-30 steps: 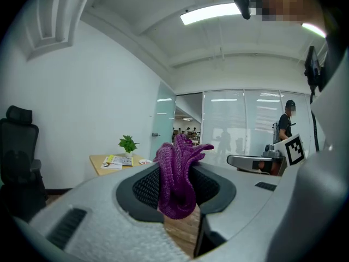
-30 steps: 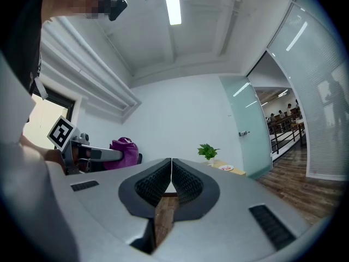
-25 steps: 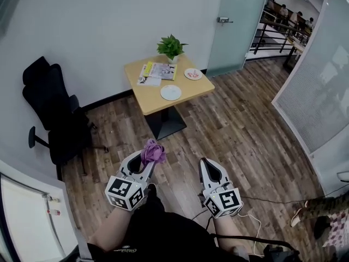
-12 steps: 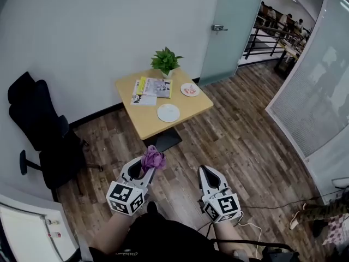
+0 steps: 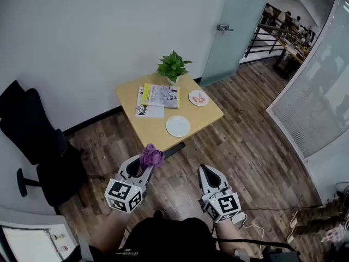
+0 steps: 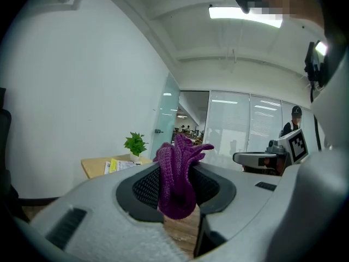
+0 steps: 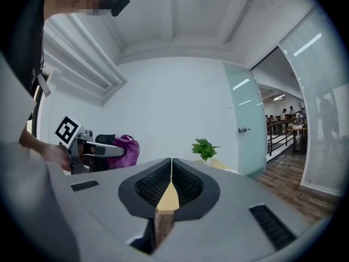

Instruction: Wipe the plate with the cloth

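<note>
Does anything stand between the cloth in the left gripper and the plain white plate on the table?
Nothing visible does. The left gripper holds the cloth above open floor, and the plate lies near the table's near edge, with the magazines and plant behind it.
</note>
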`<state>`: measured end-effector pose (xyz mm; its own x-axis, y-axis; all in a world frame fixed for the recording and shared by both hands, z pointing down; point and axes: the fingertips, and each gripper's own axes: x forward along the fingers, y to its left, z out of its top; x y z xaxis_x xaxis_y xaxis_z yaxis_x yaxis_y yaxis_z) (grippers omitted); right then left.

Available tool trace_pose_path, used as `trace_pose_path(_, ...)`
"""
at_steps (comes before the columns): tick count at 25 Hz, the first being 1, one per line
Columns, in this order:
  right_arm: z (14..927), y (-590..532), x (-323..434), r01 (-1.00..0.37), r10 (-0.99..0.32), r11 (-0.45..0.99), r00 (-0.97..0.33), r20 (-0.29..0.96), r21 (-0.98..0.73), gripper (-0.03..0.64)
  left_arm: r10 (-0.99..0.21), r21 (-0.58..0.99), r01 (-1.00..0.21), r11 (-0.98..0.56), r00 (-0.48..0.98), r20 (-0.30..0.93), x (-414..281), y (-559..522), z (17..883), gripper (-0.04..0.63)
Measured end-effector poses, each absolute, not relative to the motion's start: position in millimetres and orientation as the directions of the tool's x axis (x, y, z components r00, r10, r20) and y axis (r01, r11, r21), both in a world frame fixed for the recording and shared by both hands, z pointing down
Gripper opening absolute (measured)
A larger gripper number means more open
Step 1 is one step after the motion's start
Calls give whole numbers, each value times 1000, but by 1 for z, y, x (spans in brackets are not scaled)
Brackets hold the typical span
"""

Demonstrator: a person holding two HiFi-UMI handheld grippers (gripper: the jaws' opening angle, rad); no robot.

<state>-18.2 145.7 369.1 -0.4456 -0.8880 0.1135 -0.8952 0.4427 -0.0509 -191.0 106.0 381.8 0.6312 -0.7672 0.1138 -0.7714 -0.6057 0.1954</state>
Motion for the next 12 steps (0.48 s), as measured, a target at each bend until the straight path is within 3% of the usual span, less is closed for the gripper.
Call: trace_pose_path(12, 389, 95, -25, -905, -892, 418, -426, 148, -83, 9, -729, 221, -735, -642, 673, 122, -180, 47, 391, 127)
